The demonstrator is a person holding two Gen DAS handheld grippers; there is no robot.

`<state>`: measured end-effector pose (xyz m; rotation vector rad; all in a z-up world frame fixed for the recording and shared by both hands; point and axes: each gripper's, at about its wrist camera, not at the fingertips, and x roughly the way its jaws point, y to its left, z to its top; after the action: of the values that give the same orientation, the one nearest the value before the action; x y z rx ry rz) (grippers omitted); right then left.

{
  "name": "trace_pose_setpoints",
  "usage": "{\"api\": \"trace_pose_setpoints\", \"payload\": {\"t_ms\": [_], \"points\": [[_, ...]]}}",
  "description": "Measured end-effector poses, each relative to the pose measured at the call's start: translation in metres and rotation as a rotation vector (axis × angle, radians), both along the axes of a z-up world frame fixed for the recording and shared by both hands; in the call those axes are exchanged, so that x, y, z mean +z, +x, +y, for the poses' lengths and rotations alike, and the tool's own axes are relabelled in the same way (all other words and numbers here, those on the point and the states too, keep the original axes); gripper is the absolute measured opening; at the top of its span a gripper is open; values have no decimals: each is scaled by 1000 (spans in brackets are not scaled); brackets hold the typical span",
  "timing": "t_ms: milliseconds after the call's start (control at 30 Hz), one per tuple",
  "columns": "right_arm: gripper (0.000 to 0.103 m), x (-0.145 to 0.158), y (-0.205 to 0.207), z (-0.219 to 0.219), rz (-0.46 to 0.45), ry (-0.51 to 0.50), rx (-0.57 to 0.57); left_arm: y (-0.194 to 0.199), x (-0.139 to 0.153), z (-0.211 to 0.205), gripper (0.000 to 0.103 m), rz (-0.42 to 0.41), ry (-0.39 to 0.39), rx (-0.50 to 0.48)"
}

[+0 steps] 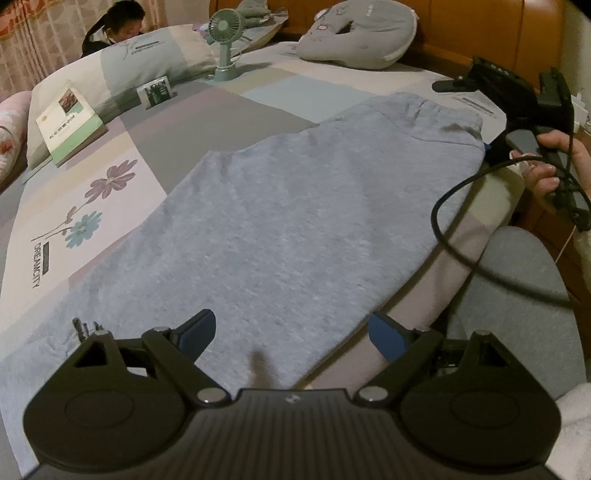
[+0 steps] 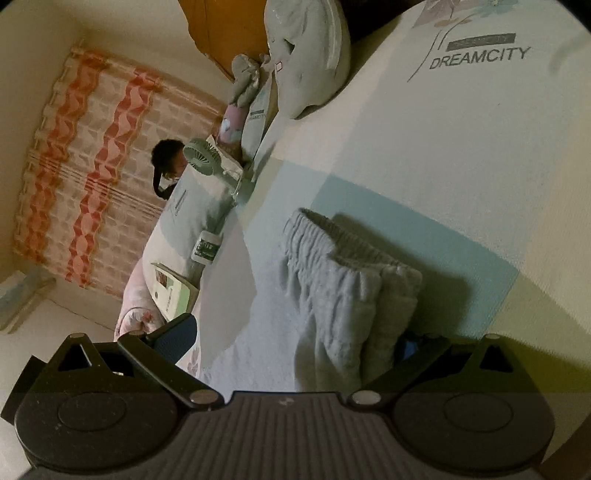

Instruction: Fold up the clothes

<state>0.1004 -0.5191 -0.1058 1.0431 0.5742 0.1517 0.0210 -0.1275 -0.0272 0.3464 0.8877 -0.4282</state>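
Note:
Grey sweatpants (image 1: 295, 203) lie flat along the patchwork bedsheet (image 1: 92, 206), the elastic waistband (image 1: 424, 110) at the far right. My left gripper (image 1: 291, 332) is open, hovering low over the near end of the pants with both blue pads apart. The right gripper (image 1: 487, 147), held by a hand (image 1: 554, 162), sits at the waistband's edge. In the right wrist view the waistband (image 2: 332, 280) is bunched up between the right gripper's (image 2: 293, 341) wide-apart fingers, resting against the right finger (image 2: 410, 347). That gripper is open.
A book (image 1: 70, 122), a small photo card (image 1: 157, 92) and a green desk fan (image 1: 223, 40) stand by the pillow at the far left. A grey plush cushion (image 1: 358, 33) leans on the wooden headboard. A black cable (image 1: 461, 221) loops over my grey-clad leg (image 1: 517, 295). A person (image 1: 118, 26) sits beyond the bed.

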Motion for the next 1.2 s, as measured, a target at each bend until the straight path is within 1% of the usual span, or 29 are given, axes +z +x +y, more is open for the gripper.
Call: {"api": "trace_pose_setpoints", "payload": {"t_ms": [133,167,267,300,400,433,467,567,600,633,700,867,1000,1200], "points": [[103,0,-1,7,-25,-90,94,2,0,1,90,1,4,11],[103,-1,-2,5,-33,-92,99,2,0,1,90,1,5,13],[100,-3,-5,-3,-51,-53,66,3,0,2,90,4,5,15],[99,-3,-6,0,-52,-71,60,4,0,3,90,5,5,15],[92,-1,-10,11,-48,-168,54,5,-1,3,90,7,11,24],[89,-2,-12,12,-50,-188,48,6,0,3,90,8,13,28],[88,-3,-14,13,-56,-199,40,7,0,3,90,8,15,33],[80,-6,-18,8,-56,-190,19,11,0,1,90,10,21,44],[75,-7,-19,5,-53,-182,13,13,0,-1,90,11,23,47],[68,-9,-19,2,-49,-179,8,14,1,-2,90,11,26,50],[59,-12,-21,-2,-41,-176,-1,19,0,-6,90,17,33,54],[58,-12,-19,-3,-37,-174,7,33,-6,-25,90,44,90,59],[58,-13,-20,-2,-46,-179,5,42,-11,-42,90,66,134,41],[58,-14,-20,-6,-45,-144,-1,53,-24,-62,90,109,184,42]]}}
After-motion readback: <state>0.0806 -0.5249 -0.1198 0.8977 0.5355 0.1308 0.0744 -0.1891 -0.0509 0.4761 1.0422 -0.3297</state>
